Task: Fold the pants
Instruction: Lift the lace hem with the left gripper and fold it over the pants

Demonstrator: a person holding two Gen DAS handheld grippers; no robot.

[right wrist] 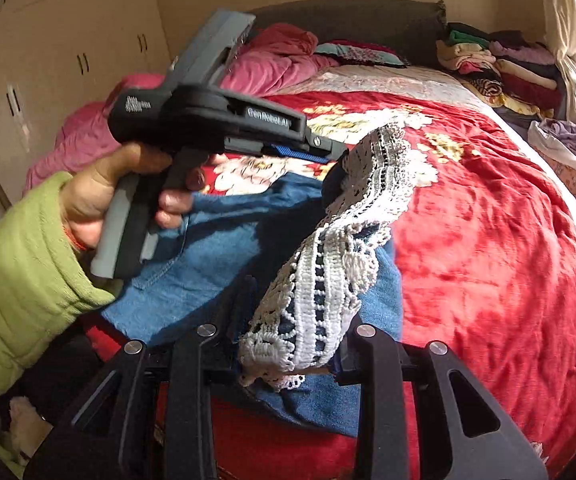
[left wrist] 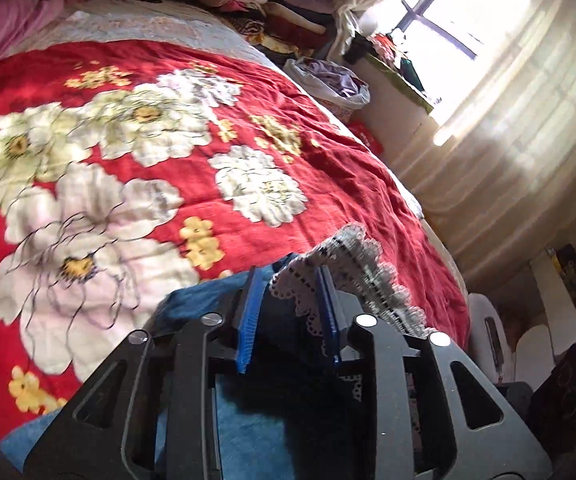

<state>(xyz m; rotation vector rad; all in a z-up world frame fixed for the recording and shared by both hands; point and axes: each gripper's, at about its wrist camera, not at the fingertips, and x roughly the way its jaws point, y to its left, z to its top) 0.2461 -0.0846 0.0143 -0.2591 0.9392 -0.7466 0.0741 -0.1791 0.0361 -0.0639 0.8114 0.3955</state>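
Blue pants (right wrist: 224,248) with white lace hem (right wrist: 327,280) lie on the bed's red floral blanket (right wrist: 487,220), hem end lifted. Right tongs (right wrist: 288,356) narrow, clamped on the lace hem. Left tongs (left wrist: 288,304) narrow too, lace and blue fabric between the blue pads (left wrist: 248,320); looks gripped, though blur makes contact hard to confirm. Left hand (right wrist: 128,196), green sleeve (right wrist: 20,280), holds its tool above the pants.
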